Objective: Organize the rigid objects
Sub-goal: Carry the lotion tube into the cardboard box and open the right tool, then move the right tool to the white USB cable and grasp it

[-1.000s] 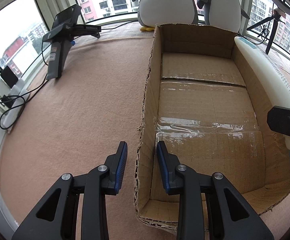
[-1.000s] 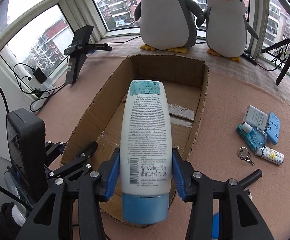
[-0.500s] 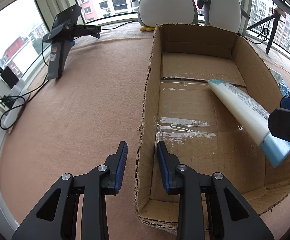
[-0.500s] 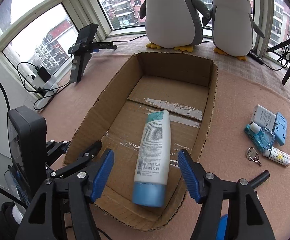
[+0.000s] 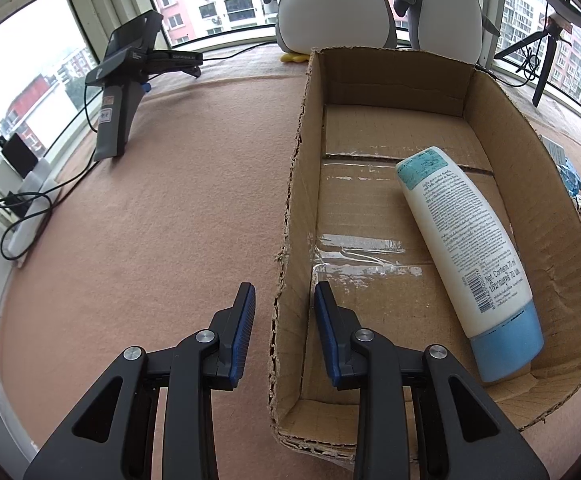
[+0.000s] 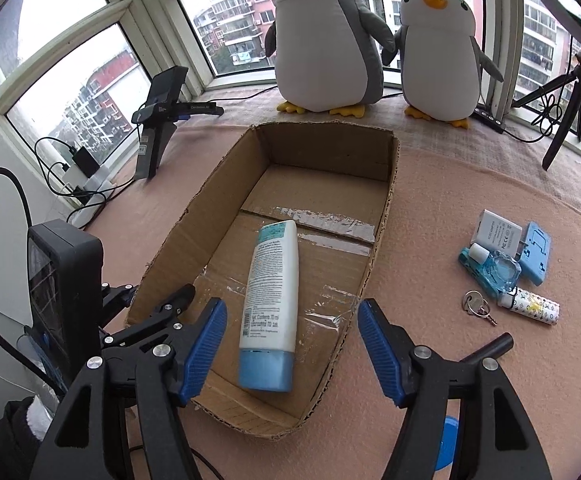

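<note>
A white tube with a blue cap [image 6: 271, 304] lies flat inside the open cardboard box [image 6: 386, 184]; it also shows in the left wrist view [image 5: 470, 256]. My right gripper [image 6: 290, 344] is open and empty above the box's near end, the tube below it. My left gripper [image 5: 284, 320] straddles the left wall of the box [image 5: 294, 208], one finger on each side; a gap shows between the pads and the wall. On the mat right of the box lie a white adapter [image 6: 500, 234], a blue case [image 6: 534, 252], a clear blue bottle [image 6: 490, 268], keys [image 6: 476, 306] and a patterned tube [image 6: 530, 306].
Two plush penguins [image 6: 326, 40] stand on the sill behind the box. A black stand [image 6: 158, 128] sits at the back left with cables and chargers [image 6: 78, 176]. A tripod [image 6: 562, 112] stands at the back right. A blue lid [image 6: 448, 444] lies near my right gripper.
My right gripper opened and let go of the tube, which dropped into the box and now lies flat. The right gripper rose and pulled back. The left gripper stayed put.
</note>
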The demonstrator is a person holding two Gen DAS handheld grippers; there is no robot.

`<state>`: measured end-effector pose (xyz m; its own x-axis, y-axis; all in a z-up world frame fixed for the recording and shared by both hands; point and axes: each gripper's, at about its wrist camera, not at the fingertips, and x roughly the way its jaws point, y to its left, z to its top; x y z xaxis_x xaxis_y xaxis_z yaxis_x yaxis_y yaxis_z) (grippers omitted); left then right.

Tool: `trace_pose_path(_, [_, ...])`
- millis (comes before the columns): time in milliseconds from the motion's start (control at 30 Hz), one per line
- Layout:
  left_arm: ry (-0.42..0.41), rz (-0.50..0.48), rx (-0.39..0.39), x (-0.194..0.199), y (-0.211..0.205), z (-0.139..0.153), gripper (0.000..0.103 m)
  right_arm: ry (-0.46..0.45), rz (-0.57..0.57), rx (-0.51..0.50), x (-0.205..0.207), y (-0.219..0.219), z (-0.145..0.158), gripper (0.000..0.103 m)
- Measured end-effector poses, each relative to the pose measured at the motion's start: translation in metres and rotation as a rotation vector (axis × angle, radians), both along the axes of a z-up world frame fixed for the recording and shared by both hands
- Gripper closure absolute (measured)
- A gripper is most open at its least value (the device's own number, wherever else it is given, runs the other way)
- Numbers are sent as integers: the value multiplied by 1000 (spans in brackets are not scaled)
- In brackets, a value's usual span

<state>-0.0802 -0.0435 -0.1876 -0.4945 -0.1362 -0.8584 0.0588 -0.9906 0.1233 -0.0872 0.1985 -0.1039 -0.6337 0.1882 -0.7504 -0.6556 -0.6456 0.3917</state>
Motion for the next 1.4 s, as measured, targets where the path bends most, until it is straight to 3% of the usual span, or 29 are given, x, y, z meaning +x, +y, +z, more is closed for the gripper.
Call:
trace_pose_path(333, [1,1,2,0,-1,0,74,-21,-35,17,66,8,-4,39])
trace_pose_path(667, [1,0,-1,0,0,0,74,-145,-90,12,123,12,-37,39])
trace_pose_path(1000, [1,-2,-3,0,0,0,74,-233,-68,-14,131,14,-67,39])
trace_pose_path(1133, [1,0,-1,0,-1,1,74,-260,-53,-32,129,20,-76,50])
trace_pose_path(1400, [0,-1,-1,0,0,1,74,-309,-22,-46,121,32,-88,54])
